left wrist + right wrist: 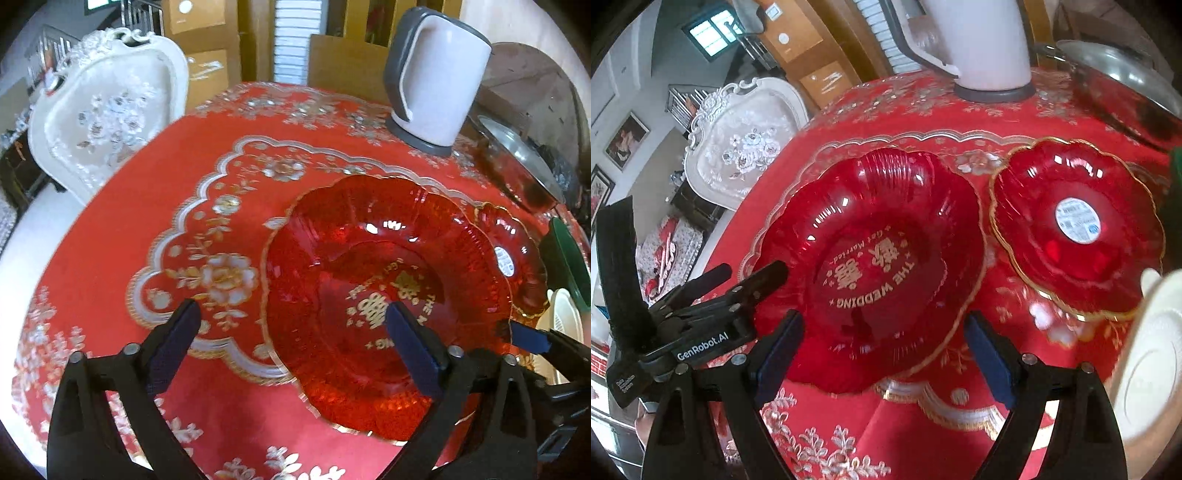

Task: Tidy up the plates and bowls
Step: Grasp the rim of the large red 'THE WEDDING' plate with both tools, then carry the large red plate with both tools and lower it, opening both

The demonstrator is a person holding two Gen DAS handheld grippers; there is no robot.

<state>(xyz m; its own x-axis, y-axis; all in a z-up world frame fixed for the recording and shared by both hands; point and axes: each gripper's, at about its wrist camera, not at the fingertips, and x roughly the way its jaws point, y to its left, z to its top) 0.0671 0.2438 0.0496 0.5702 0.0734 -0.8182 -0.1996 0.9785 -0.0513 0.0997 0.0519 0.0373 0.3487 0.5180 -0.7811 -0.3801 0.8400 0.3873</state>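
Observation:
A large scalloped red glass plate (369, 266) (871, 221) with gold lettering lies on the red tablecloth. My left gripper (295, 339) (746, 273) is open and straddles its left rim, one finger over the plate and one outside, neither pad pressing. My right gripper (886, 354) is open at the plate's near right edge, which lies between its jaws untouched. One of its fingers (528, 336) shows in the left wrist view. A smaller red plate (517, 254) (1075, 229) with a round white sticker sits to the right, and a white plate (561, 314) (1148, 369) lies at the right edge.
A white and grey kettle (436, 81) (979, 44) stands at the back of the table. A lidded metal pan (517, 158) (1123, 77) sits back right, a dark green dish (569, 258) beside it. A white ornate chair (107, 118) (746, 144) stands past the table's left edge.

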